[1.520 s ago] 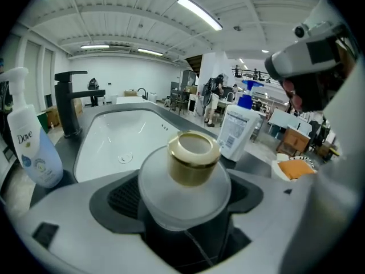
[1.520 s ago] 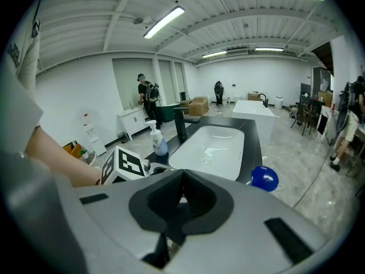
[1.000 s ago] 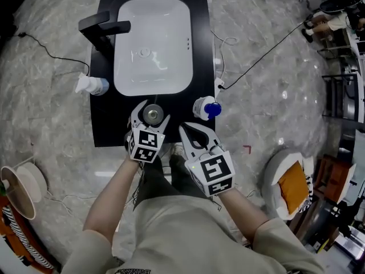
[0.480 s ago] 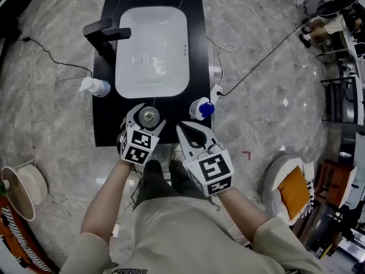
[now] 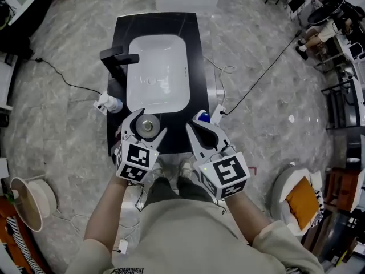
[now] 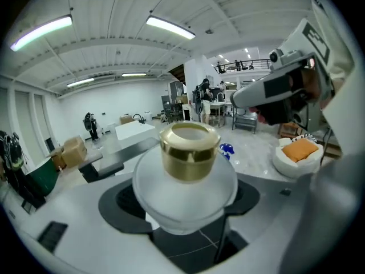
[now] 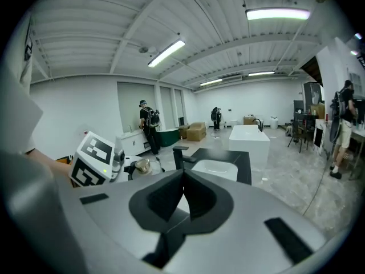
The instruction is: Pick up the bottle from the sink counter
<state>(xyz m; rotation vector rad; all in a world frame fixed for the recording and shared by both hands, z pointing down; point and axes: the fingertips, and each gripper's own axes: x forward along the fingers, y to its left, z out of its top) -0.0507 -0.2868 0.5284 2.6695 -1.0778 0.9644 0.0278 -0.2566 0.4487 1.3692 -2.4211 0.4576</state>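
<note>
Grey marble floor surrounds a black counter (image 5: 197,56) with a white sink (image 5: 157,67) set in it. At the counter's left edge stands a pump bottle (image 5: 108,103), close to the black faucet (image 5: 117,59). The left gripper (image 5: 145,128) has its jaws spread wide and pressed against the round, frosted body of the gold-capped bottle (image 6: 188,153), which sits over the counter's front strip, just before the sink. Just to the right, the right gripper (image 5: 197,128) has its jaws pressed together with nothing between them. A blue-capped container (image 5: 204,117) peeks out beyond its tip. Far right, a white seat (image 5: 285,181) carries an orange cushion (image 5: 301,194).
</note>
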